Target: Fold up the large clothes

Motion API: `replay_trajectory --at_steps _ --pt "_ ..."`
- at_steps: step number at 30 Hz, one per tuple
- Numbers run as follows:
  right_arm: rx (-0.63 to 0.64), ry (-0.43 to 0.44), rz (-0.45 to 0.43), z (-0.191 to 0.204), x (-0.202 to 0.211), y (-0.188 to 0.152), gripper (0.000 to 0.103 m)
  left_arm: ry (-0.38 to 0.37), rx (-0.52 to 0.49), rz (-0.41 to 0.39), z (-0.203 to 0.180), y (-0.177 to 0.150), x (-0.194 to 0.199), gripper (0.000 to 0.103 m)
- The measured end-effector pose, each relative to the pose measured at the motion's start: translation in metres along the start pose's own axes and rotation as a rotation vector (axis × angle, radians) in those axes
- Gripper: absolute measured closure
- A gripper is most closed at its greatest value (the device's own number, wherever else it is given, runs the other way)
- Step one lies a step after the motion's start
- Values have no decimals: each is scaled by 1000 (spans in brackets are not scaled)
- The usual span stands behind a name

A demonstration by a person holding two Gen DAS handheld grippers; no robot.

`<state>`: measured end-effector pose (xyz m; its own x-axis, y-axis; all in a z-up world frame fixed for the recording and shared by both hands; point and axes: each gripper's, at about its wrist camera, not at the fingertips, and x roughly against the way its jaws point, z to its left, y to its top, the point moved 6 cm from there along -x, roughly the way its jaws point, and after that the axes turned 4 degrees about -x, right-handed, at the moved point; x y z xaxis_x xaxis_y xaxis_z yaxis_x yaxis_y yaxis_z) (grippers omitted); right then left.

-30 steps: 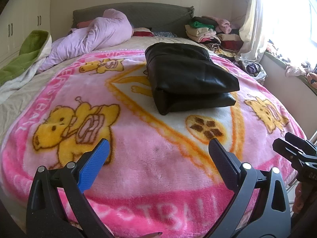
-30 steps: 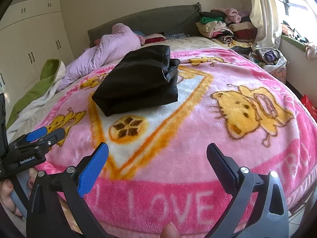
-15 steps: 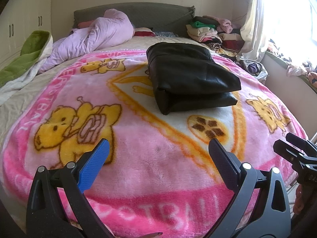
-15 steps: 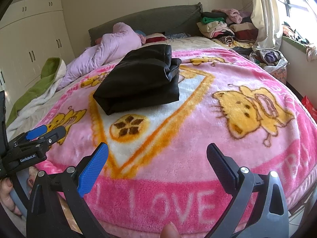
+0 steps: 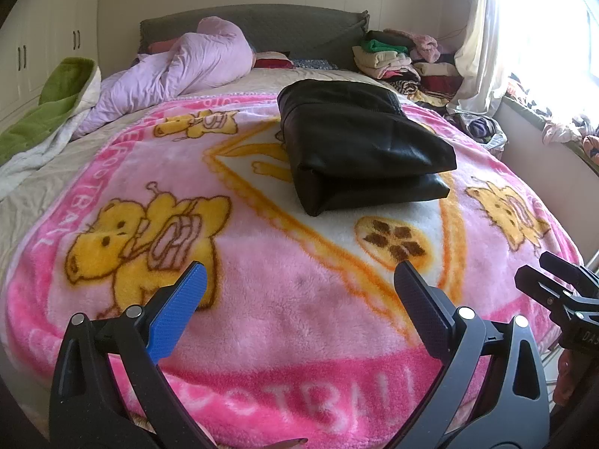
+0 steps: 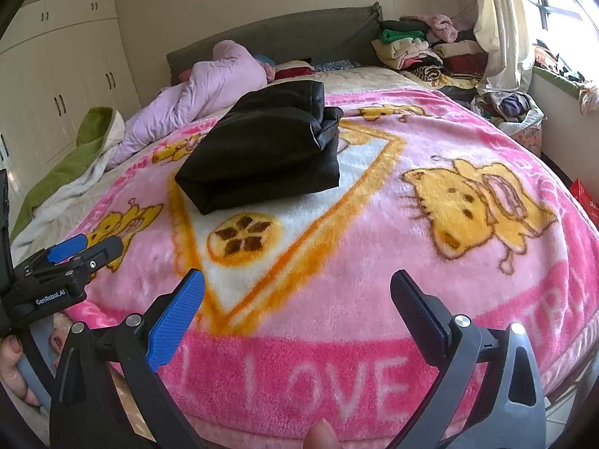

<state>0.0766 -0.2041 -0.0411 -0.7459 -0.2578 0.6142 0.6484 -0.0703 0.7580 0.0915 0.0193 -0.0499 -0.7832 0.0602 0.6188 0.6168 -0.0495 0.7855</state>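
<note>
Gripper (image 5: 297,280) wide above pink blanket (image 5: 299,318)

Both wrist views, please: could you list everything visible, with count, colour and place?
folded garment: one, black, middle of the blanket
blanket: one, pink with yellow cartoon animals, covering the bed
duvet: one, lilac, bunched near the headboard
headboard: one, grey, far end
green blanket: one, bed's left edge
clothes pile: one, mixed colours, far right corner
curtain: one, cream, by the window
wardrobe: one, cream, left wall
left gripper: open, empty
right gripper: open, empty
</note>
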Motion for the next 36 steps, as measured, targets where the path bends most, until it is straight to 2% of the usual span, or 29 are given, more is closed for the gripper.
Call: replay_trajectory --at_steps 15,18,22,24,26,27,28,29,31,32,33,34,35,36 --pt "-15 -8 9 -6 0 -1 4 -2 -1 3 -1 0 0 9" --pt "-101 -8 16 -23 2 -1 4 7 -1 17 2 -3 -1 9" --pt "-251 -106 -15 -82 20 -1 4 8 54 31 18 -6 0 9" --pt "-344 -210 -51 -134 41 -4 4 10 101 50 38 0 -1 9" --pt "-456 -367 -93 -204 72 -13 4 24 154 64 71 10 0 9" --pt "-501 -446 -110 -238 87 -20 4 43 186 61 93 16 1 9" --pt "-574 -585 -113 -288 109 -33 4 87 218 61 130 23 3 9" --pt "-620 -666 -109 -319 123 -44 4 132 227 66 157 26 4 9" --pt "-747 -903 -49 -406 161 -81 4 306 240 73 235 32 8 9" --pt "-789 -966 -25 -433 173 -96 4 406 258 81 285 32 9 9" --pt "-839 -1030 9 -464 187 -114 4 457 274 95 311 30 9 9" --pt "-876 -1094 47 -490 199 -130 4 555 306 120 359 25 9 9" --pt "-917 -1141 69 -520 211 -147 4 616 324 140 393 21 8 9" --pt "-944 -1151 80 -539 217 -158 4 669 343 164 425 17 6 9"
